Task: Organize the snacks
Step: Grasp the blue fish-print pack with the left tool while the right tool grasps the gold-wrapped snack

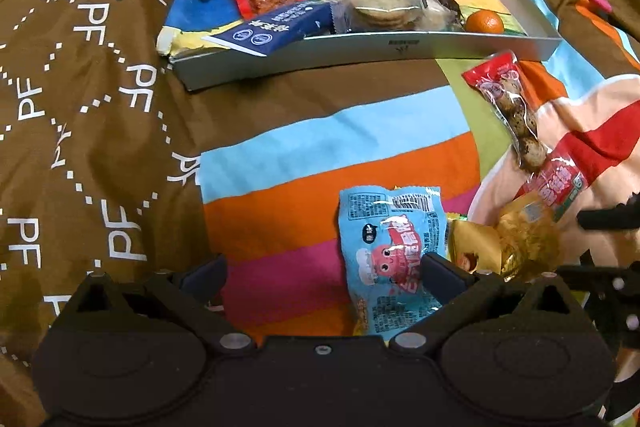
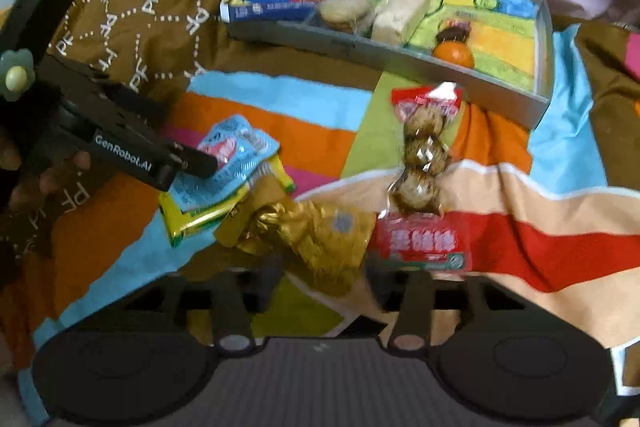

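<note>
My left gripper [image 1: 320,275] stands wide open low over the striped bedcover. Its right finger lies over a light blue octopus snack packet [image 1: 392,255], and nothing is pinched. From the right wrist view that packet [image 2: 236,155] rests on a yellow-green packet [image 2: 200,219]. My right gripper [image 2: 332,283] is open around a crinkled gold packet [image 2: 320,239], whose lower end lies between the fingers; the picture is blurred there. A red packet of speckled eggs [image 2: 424,163] lies just beyond. The grey tray [image 1: 360,55] holds several snacks and a mandarin [image 1: 484,22].
A brown cover printed with letters [image 1: 80,107] fills the left side, with pink bedding behind the tray. A hand [image 2: 40,179] holds the left gripper at the left edge of the right wrist view. The right end of the tray [image 2: 540,27] shows bare drawing paper.
</note>
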Motion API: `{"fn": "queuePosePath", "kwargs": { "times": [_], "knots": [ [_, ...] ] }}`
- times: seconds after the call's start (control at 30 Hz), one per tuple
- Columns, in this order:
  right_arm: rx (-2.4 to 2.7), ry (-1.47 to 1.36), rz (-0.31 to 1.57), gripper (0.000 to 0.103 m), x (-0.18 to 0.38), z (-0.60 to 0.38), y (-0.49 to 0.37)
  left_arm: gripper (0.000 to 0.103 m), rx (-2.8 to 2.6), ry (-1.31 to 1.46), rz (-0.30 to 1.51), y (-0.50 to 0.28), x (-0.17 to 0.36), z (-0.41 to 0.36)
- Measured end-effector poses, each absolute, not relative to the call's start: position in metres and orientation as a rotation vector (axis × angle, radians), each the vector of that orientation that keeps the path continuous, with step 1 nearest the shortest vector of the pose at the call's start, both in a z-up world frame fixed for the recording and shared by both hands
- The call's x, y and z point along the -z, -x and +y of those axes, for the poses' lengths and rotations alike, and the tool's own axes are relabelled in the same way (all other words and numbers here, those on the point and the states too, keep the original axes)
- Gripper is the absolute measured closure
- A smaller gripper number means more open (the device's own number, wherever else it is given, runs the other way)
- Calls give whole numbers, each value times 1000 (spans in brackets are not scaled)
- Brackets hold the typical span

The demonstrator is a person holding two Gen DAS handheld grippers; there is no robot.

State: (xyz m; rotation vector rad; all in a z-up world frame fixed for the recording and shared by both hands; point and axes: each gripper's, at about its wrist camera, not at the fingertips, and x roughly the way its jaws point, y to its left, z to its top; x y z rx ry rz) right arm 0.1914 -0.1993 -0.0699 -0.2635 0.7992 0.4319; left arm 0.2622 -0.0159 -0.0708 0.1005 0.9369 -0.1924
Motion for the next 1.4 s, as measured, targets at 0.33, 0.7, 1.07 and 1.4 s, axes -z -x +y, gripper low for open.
{"fn": "queuePosePath", "kwargs": {
  "times": [0.33, 0.7, 1.07, 1.4],
  "knots": [
    [-555, 233, 714, 26, 83, -195, -222, 1, 234, -118, 900, -258, 67, -21],
    [-751, 241, 825, 14, 101, -189, -232, 1, 235, -95, 916, -263, 71, -18],
    [-692, 482, 739, 16, 91, -170, -197, 1, 316, -194, 860, -251, 71, -35],
    [-727, 552, 764, 4, 110, -171, -216, 3, 386, -318, 846, -250, 85, -55]
  ]
}}
